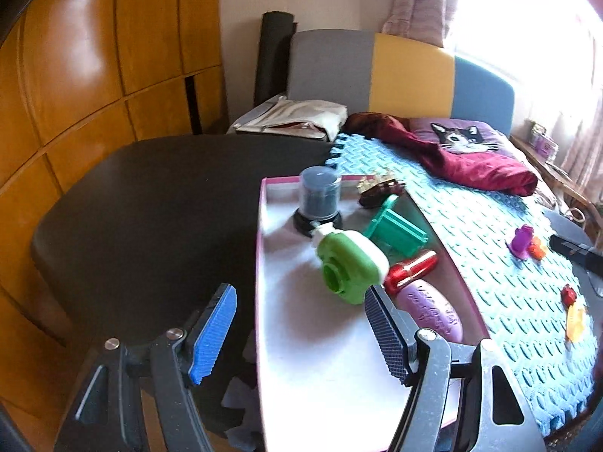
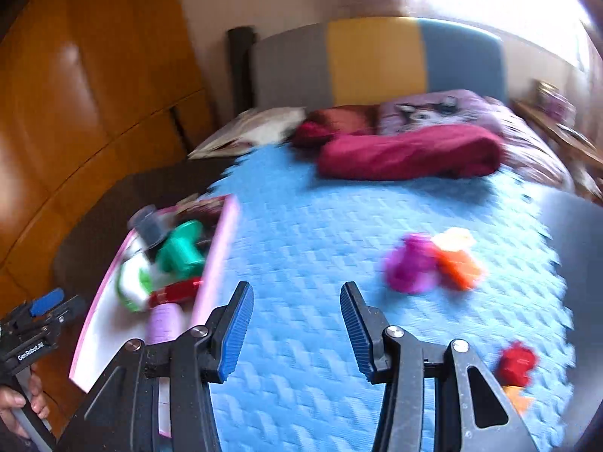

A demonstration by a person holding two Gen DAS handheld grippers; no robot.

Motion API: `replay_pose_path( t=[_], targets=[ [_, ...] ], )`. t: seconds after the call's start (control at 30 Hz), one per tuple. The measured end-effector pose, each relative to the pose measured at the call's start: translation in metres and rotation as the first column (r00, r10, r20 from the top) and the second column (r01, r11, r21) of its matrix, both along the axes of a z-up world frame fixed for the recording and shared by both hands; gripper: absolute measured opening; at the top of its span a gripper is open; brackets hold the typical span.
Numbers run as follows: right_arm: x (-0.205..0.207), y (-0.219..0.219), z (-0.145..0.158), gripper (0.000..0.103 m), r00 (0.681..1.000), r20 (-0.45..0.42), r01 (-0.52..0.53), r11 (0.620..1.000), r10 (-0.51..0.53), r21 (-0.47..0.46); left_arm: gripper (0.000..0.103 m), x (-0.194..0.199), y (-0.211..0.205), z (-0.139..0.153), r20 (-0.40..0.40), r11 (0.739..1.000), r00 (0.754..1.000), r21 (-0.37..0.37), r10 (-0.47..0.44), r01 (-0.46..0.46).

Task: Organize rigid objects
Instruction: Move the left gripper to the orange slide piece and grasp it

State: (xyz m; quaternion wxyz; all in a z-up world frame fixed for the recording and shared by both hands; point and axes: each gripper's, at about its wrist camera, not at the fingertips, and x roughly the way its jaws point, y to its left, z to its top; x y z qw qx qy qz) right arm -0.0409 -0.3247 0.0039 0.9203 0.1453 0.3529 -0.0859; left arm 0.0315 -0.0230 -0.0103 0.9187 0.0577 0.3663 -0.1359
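Observation:
A pink-rimmed tray [image 1: 260, 263] with a white floor holds a green round toy [image 1: 348, 260], a teal block [image 1: 395, 229], a red tube [image 1: 410, 269], a lilac oval case [image 1: 431, 310], a dark jar [image 1: 320, 192] and a brown piece [image 1: 380, 186]. My left gripper [image 1: 301, 324] is open and empty just above the tray's near end. On the blue foam mat [image 2: 320, 248] lie a purple toy [image 2: 409, 265], an orange piece [image 2: 459, 267], a red piece [image 2: 518, 363] and an orange-yellow piece [image 1: 576, 322]. My right gripper [image 2: 296, 324] is open and empty over the mat, left of the purple toy. The right wrist view is blurred.
A dark table top [image 1: 150, 218] lies left of the tray [image 2: 216, 263]. A crimson cloth [image 2: 410, 154] and a cat-print pillow [image 1: 461, 137] lie at the mat's far end. A black remote [image 1: 576, 252] sits at the right. The left gripper also shows in the right wrist view [image 2: 41, 312].

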Motion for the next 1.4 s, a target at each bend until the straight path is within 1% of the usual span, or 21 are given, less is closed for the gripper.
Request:
replay_pose_path(
  t=[0.07,0.1,0.17,0.27,0.33,0.4,0.47,0.5,0.57,0.63,0.7,0.77,0.83,0.93,1.07,1.2,1.27,1.3,1.33,1.4],
  targets=[
    [-0.015,-0.026,0.006,0.049,0.998,0.008,0.070,0.997,-0.070,0.010,0.072,0.000,-0.008,0.001,0.001,1.000,1.000,-0.002,-0.022,0.022],
    [-0.027,-0.045,0.009,0.049,0.992,0.013,0.122,0.992,-0.122,0.015,0.072,0.000,-0.012,0.001,0.001,0.999,0.999,0.000,-0.035,0.035],
    [-0.041,-0.069,0.012,0.049,0.981,0.013,0.192,0.981,-0.192,0.017,0.072,-0.002,-0.020,0.001,0.002,0.998,0.998,0.004,-0.057,0.057],
    [-0.063,-0.102,0.010,0.049,0.956,0.006,0.293,0.956,-0.293,0.032,0.072,-0.006,-0.032,0.001,0.000,0.996,0.996,0.013,-0.093,0.093],
    [-0.077,-0.122,0.006,0.049,0.933,0.005,0.359,0.932,-0.359,0.047,0.072,-0.008,-0.040,0.001,0.000,0.993,0.994,0.019,-0.113,0.113],
    [-0.087,-0.136,0.001,0.049,0.916,0.011,0.399,0.913,-0.401,0.079,0.072,-0.011,-0.049,0.002,0.000,0.990,0.990,0.021,-0.139,0.139],
    [-0.096,-0.149,-0.005,0.049,0.891,0.004,0.448,0.881,-0.454,0.153,0.072,-0.015,-0.062,0.004,0.006,0.984,0.984,0.031,-0.177,0.177],
    [-0.100,-0.153,-0.004,0.049,0.884,0.021,0.455,0.872,-0.466,0.182,0.072,-0.016,-0.068,0.004,0.007,0.980,0.981,0.033,-0.196,0.195],
    [-0.105,-0.154,0.000,0.049,0.877,0.046,0.463,0.866,-0.479,0.187,0.072,-0.017,-0.082,0.005,0.010,0.973,0.973,0.032,-0.230,0.229],
    [-0.106,-0.152,0.002,0.049,0.895,0.071,0.416,0.882,-0.440,0.222,0.072,-0.020,-0.095,0.006,0.013,0.965,0.966,0.034,-0.259,0.259],
    [-0.102,-0.148,0.002,0.049,0.911,0.081,0.380,0.898,-0.405,0.220,0.072,-0.023,-0.113,0.006,0.013,0.951,0.952,0.038,-0.306,0.305],
    [-0.098,-0.144,0.003,0.049,0.918,0.086,0.363,0.907,-0.388,0.212,0.072,-0.025,-0.127,0.004,0.005,0.939,0.940,0.044,-0.342,0.341],
    [-0.099,-0.143,0.003,0.049,0.917,0.092,0.362,0.907,-0.388,0.216,0.072,-0.028,-0.145,0.002,-0.007,0.922,0.923,0.042,-0.385,0.385],
    [-0.104,-0.147,0.003,0.049,0.904,0.101,0.384,0.893,-0.415,0.236,0.072,-0.034,-0.172,-0.001,-0.014,0.893,0.894,0.049,-0.447,0.447],
    [-0.110,-0.152,0.004,0.049,0.888,0.118,0.406,0.877,-0.445,0.256,0.072,-0.042,-0.209,-0.004,-0.024,0.842,0.842,0.031,-0.538,0.539],
    [-0.114,-0.153,0.007,0.049,0.895,0.163,0.357,0.885,-0.416,0.299,0.071,-0.050,-0.242,-0.009,-0.036,0.790,0.790,0.004,-0.612,0.613],
    [-0.114,-0.150,0.010,0.049,0.897,0.174,0.348,0.891,-0.407,0.290,0.071,-0.055,-0.259,-0.011,-0.049,0.756,0.755,-0.011,-0.654,0.654],
    [-0.114,-0.150,0.010,0.049,0.897,0.172,0.350,0.891,-0.408,0.289,0.071,-0.060,-0.269,-0.013,-0.059,0.732,0.730,-0.023,-0.681,0.681],
    [-0.113,-0.151,0.009,0.049,0.897,0.167,0.351,0.889,-0.410,0.295,0.071,-0.065,-0.276,-0.014,-0.065,0.714,0.711,-0.029,-0.700,0.700],
    [-0.113,-0.154,0.007,0.049,0.895,0.159,0.357,0.882,-0.418,0.308,0.071,-0.076,-0.290,-0.017,-0.076,0.668,0.664,-0.034,-0.744,0.744]
  ],
)
